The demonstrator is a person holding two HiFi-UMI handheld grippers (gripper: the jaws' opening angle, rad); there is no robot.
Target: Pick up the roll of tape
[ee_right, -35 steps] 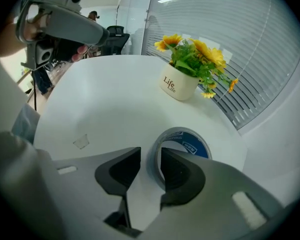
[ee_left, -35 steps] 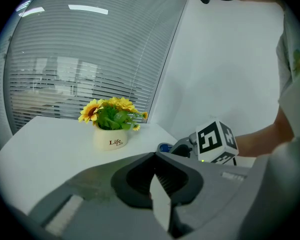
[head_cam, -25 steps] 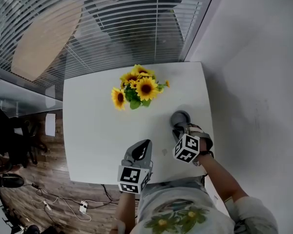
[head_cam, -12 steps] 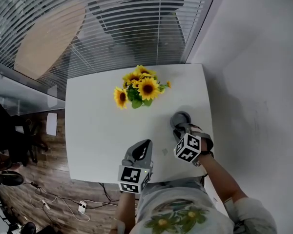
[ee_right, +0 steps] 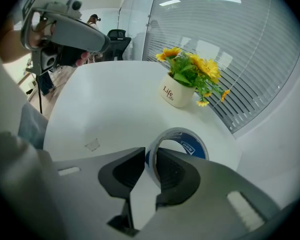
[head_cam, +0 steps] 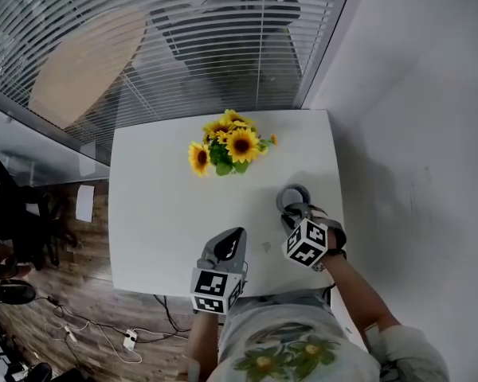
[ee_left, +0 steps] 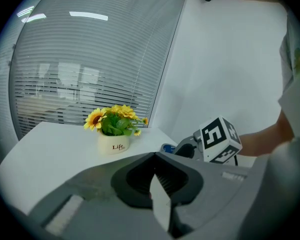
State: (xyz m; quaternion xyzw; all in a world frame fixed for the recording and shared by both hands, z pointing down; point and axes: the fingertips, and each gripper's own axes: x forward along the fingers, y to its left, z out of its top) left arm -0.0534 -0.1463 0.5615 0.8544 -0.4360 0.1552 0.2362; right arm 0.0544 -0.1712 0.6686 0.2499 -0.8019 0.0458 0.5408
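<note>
The roll of tape point(ee_right: 189, 142), a clear ring with a blue label, stands tilted off the white table point(head_cam: 159, 205) near its right edge. My right gripper point(ee_right: 151, 156) is shut on the roll's wall, one jaw inside the ring and one outside. In the head view the tape point(head_cam: 294, 196) shows just beyond the right gripper point(head_cam: 291, 212). My left gripper point(head_cam: 237, 234) hovers over the table's near edge, shut with nothing in it; in its own view the left gripper point(ee_left: 155, 157) has its jaws meeting.
A pot of sunflowers point(head_cam: 227, 146) stands at the table's far middle. A small clear scrap point(head_cam: 266, 247) lies on the table between the grippers. A glass wall with blinds runs behind the table, a white wall along its right side.
The roll, which lay flat as a grey disc, now shows as a tilted ring in the right gripper's grip. Both hands stay in nearly the same place.
</note>
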